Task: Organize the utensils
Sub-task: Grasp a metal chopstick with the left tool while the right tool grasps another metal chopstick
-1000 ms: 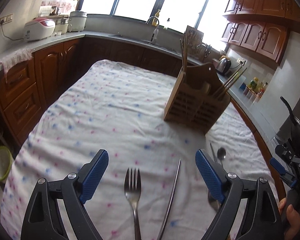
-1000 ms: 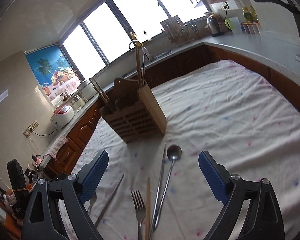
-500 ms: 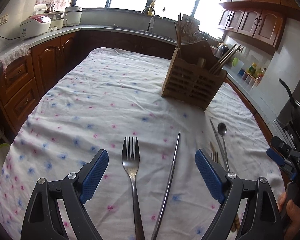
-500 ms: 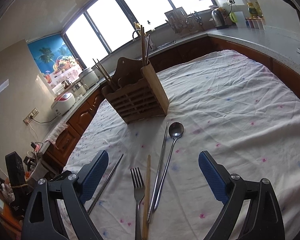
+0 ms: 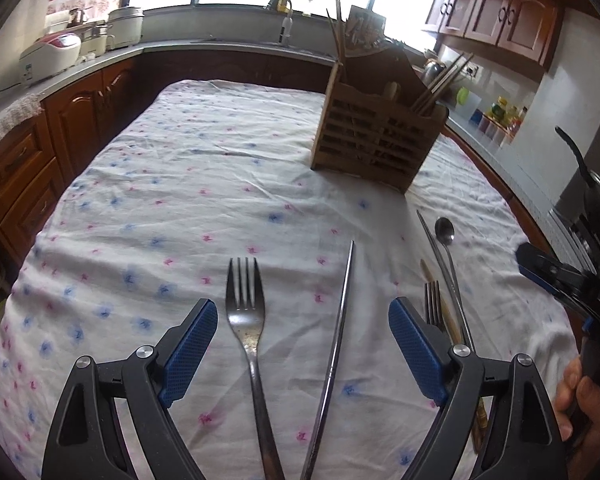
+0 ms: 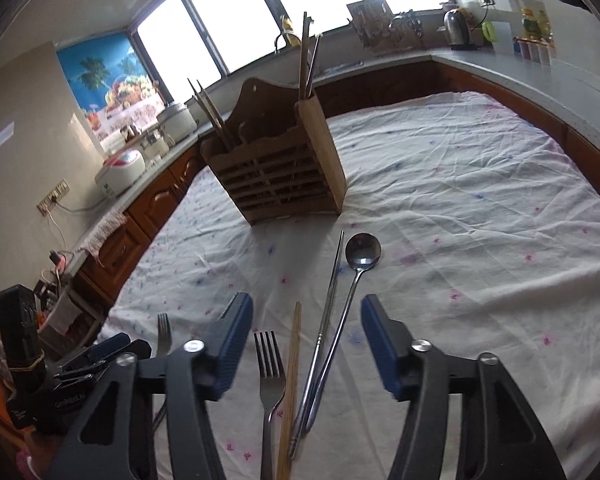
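Observation:
A wooden utensil holder (image 5: 376,140) with chopsticks in it stands at the far side of the cloth-covered table (image 5: 180,184); it also shows in the right wrist view (image 6: 276,168). My left gripper (image 5: 302,340) is open over a steel fork (image 5: 246,312) and a metal chopstick (image 5: 338,332). My right gripper (image 6: 306,344) is open over a second fork (image 6: 269,364), a wooden chopstick (image 6: 293,364), a metal chopstick (image 6: 326,320) and a long spoon (image 6: 360,264). The right gripper shows at the left wrist view's right edge (image 5: 556,276).
Wooden cabinets and a grey counter (image 5: 100,60) ring the table. A rice cooker (image 5: 50,56) stands at the left. A sink tap (image 5: 282,4) is under the window. A kettle (image 6: 456,28) and bottles (image 6: 534,46) stand on the right counter.
Both grippers have dropped lower and closer to the utensils on the cloth. The right gripper's jaws have narrowed but stay open. The utensils have not moved.

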{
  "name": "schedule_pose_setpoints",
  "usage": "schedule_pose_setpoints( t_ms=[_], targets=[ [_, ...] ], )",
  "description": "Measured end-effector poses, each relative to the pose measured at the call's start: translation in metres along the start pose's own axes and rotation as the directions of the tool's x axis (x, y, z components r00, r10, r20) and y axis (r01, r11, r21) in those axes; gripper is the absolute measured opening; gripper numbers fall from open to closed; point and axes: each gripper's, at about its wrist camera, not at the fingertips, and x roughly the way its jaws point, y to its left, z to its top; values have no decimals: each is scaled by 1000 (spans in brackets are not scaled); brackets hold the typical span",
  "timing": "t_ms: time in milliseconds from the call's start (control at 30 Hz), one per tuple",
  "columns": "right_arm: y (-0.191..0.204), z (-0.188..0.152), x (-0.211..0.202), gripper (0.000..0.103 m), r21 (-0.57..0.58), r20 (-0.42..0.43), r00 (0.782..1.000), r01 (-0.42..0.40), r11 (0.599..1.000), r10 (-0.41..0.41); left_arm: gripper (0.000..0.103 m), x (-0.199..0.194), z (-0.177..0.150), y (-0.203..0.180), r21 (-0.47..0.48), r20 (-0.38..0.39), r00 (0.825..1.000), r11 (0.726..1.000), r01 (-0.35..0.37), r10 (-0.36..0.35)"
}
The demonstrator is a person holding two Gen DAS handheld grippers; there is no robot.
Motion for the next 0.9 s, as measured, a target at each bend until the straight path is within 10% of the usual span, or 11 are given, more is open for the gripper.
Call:
schedule_pose_setpoints(
  t_ms=[300, 900],
  targets=[
    [0, 12, 35, 36, -34, -75, 997, 8, 999, -11, 47, 40, 15, -20, 111, -135, 991, 993, 33, -18],
    [-8, 33, 108, 23, -113, -209, 973, 79, 990, -101, 38, 97, 38, -34, 185, -220, 975, 982, 42, 0]
  ],
)
